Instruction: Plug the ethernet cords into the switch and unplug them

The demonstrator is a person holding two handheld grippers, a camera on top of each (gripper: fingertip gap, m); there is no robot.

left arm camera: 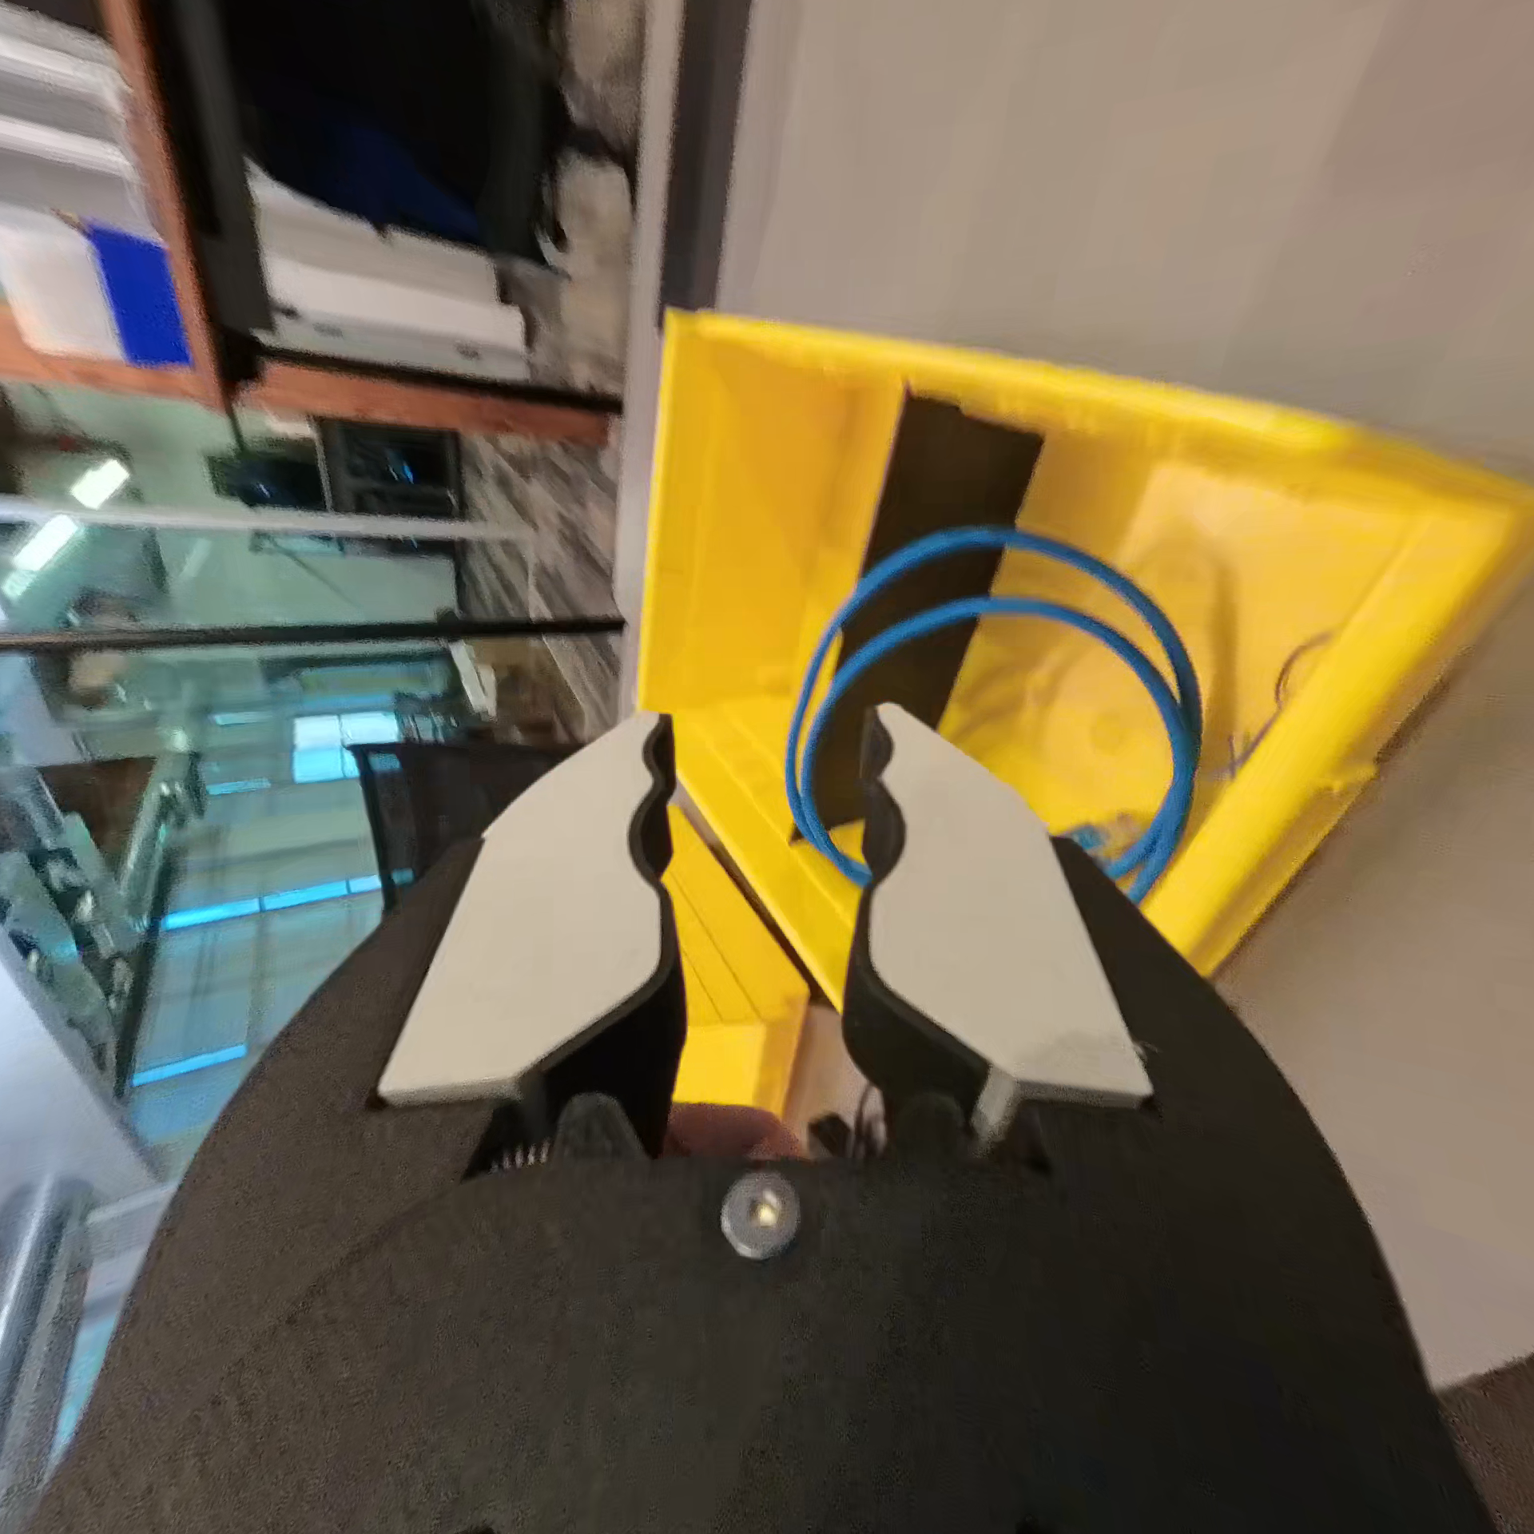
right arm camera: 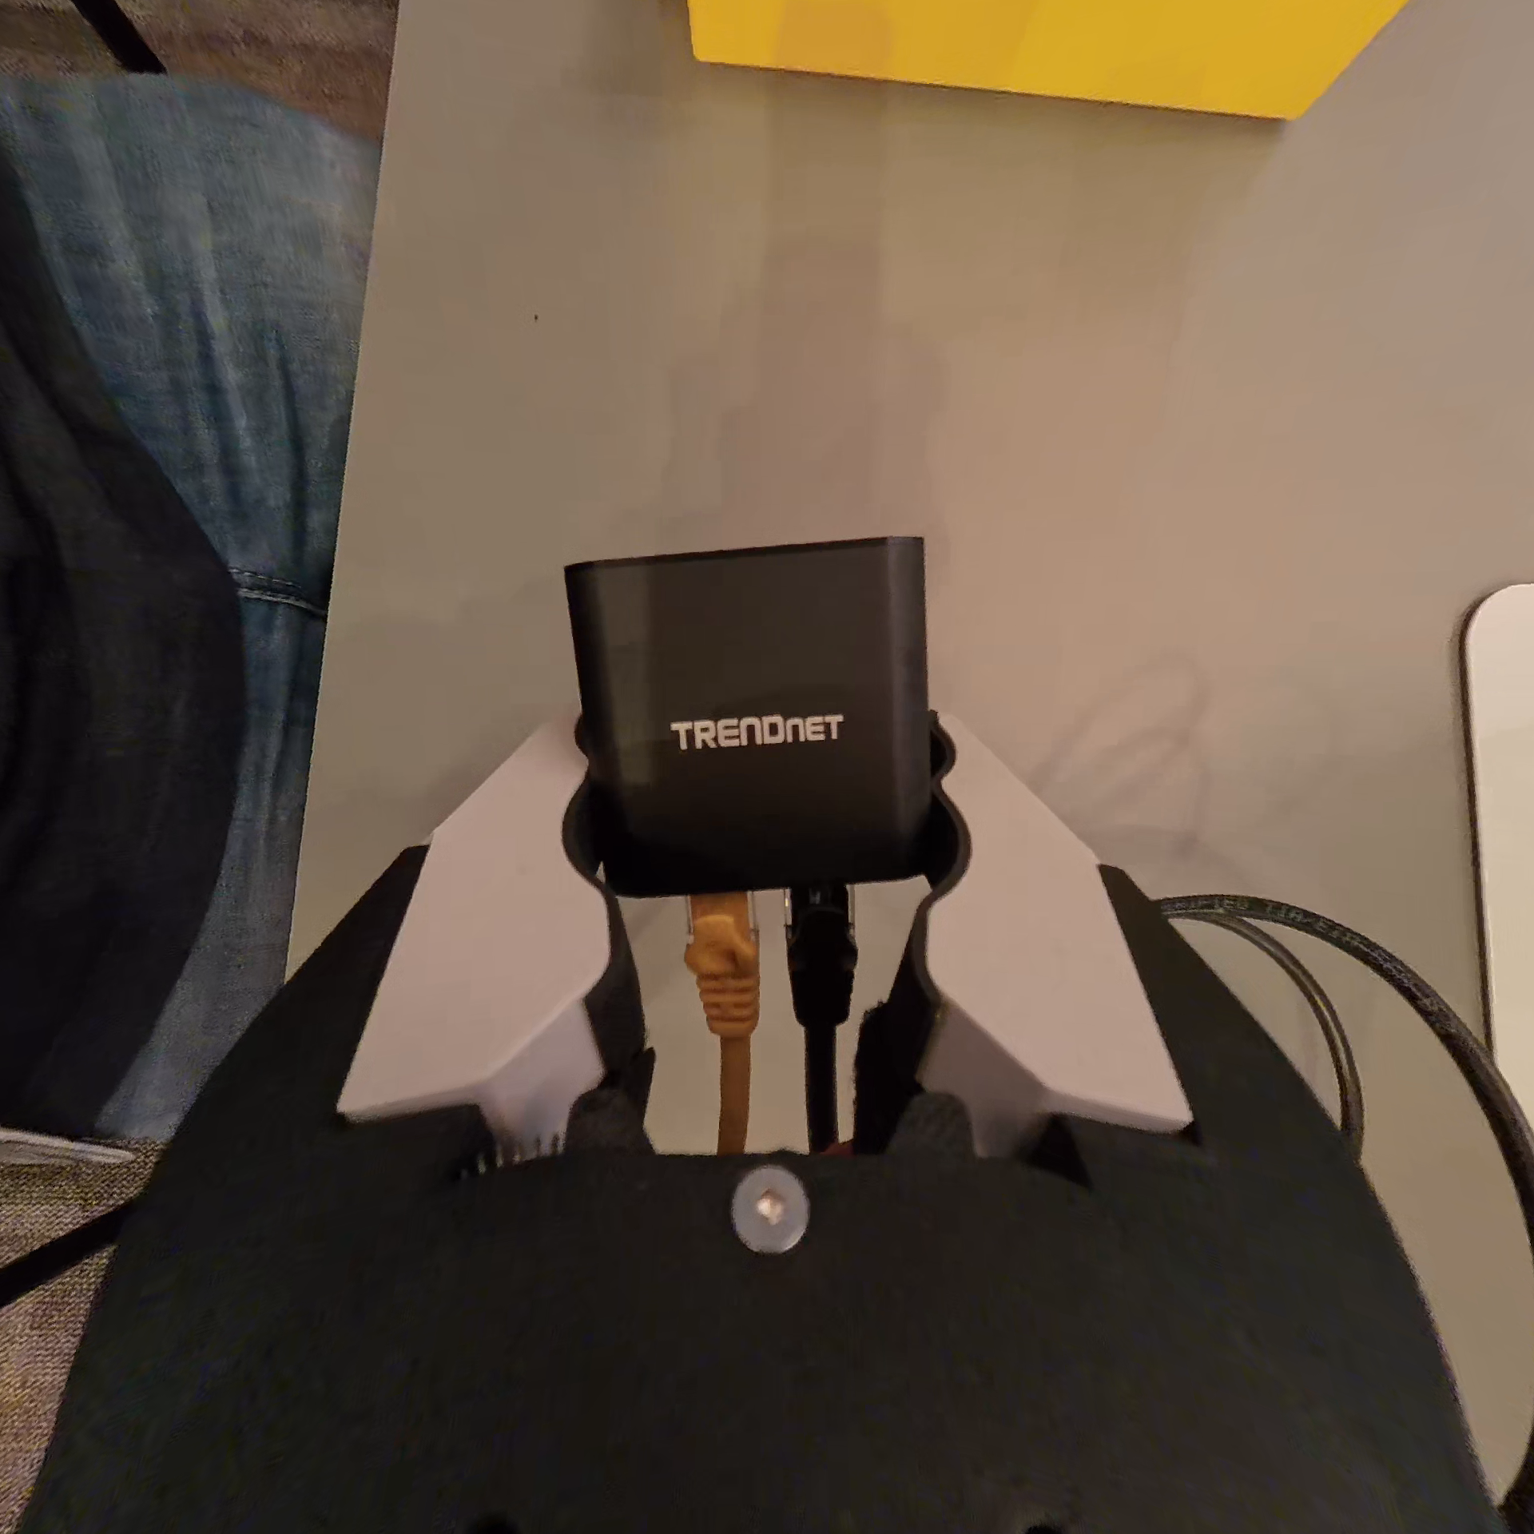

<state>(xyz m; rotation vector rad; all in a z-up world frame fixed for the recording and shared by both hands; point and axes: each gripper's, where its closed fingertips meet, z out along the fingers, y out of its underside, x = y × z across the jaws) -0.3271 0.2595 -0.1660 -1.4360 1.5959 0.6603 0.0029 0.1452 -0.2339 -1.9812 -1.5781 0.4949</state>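
In the right wrist view my right gripper (right arm camera: 759, 747) is shut on a small black switch (right arm camera: 747, 656), its jaws pressing the switch's two sides on the grey table. An orange ethernet cord (right arm camera: 728, 979) and a black ethernet cord (right arm camera: 822, 971) are plugged into the near face of the switch and run back between the fingers. In the left wrist view my left gripper (left arm camera: 768, 730) is open and empty, held in front of a yellow bin (left arm camera: 1245, 664). A coiled blue ethernet cord (left arm camera: 988, 614) lies in the bin beside a black divider (left arm camera: 955, 515).
A corner of the yellow bin (right arm camera: 1038, 50) shows at the far edge of the table in the right wrist view. A white flat object (right arm camera: 1502, 788) lies at the right. A loop of black cable (right arm camera: 1328, 971) lies right of the gripper. A person's jeans (right arm camera: 166, 415) show left of the table edge.
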